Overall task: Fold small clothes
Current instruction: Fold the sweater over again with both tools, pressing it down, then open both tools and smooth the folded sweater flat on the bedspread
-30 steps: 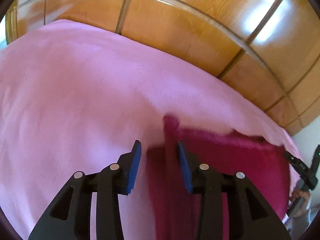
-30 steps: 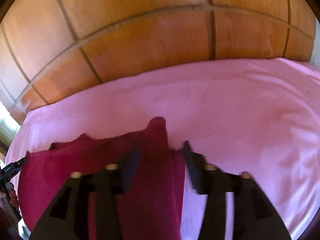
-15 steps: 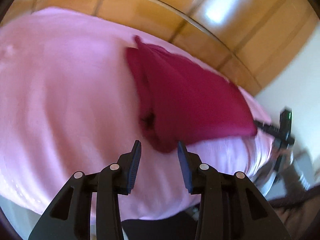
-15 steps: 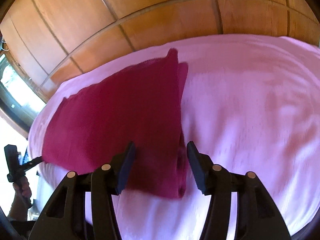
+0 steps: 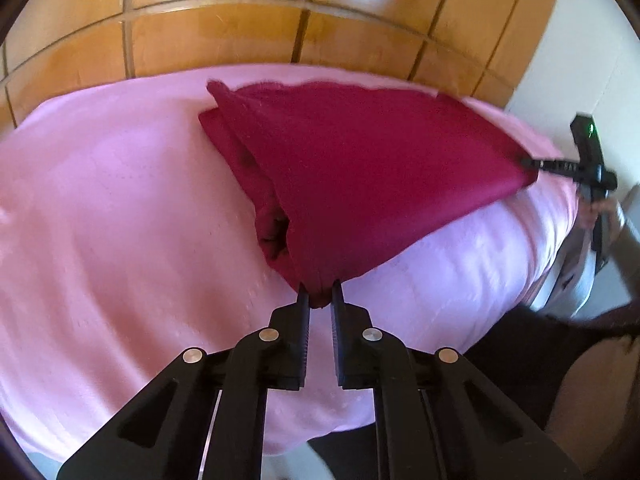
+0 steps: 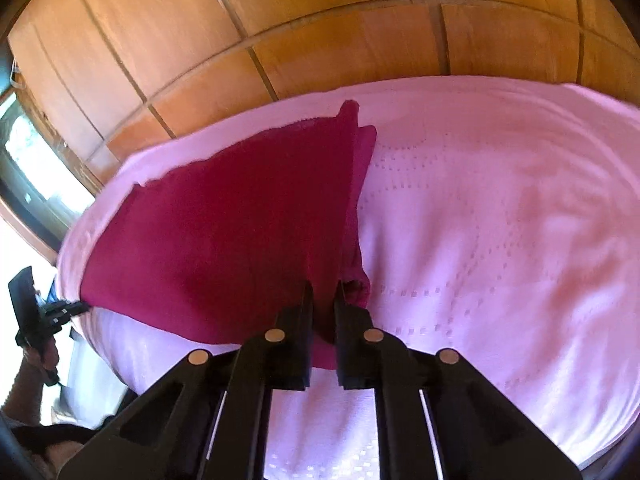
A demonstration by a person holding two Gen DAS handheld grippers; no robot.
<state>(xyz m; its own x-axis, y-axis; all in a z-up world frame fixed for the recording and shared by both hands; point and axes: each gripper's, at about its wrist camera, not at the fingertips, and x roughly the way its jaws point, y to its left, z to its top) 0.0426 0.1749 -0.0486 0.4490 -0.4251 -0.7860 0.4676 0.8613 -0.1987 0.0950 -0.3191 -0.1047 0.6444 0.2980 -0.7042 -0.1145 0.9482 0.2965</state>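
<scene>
Pink bedspread (image 5: 120,208), both grippers now pinching maroon cloth (image 5: 360,168)

Left gripper (image 5: 320,292), at six o'clock, has just closed on the near corner of a dark red folded cloth garment (image 5: 360,168) lying on a pink quilted bedspread (image 5: 120,220); right gripper (image 5: 532,164) at three o'clock pinches the opposite corner.

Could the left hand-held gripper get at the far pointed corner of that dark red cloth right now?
Probably not yet: the left hand-held gripper has just closed on the near corner of the cloth. The far corner lies uncovered on the pink bedspread.
</scene>
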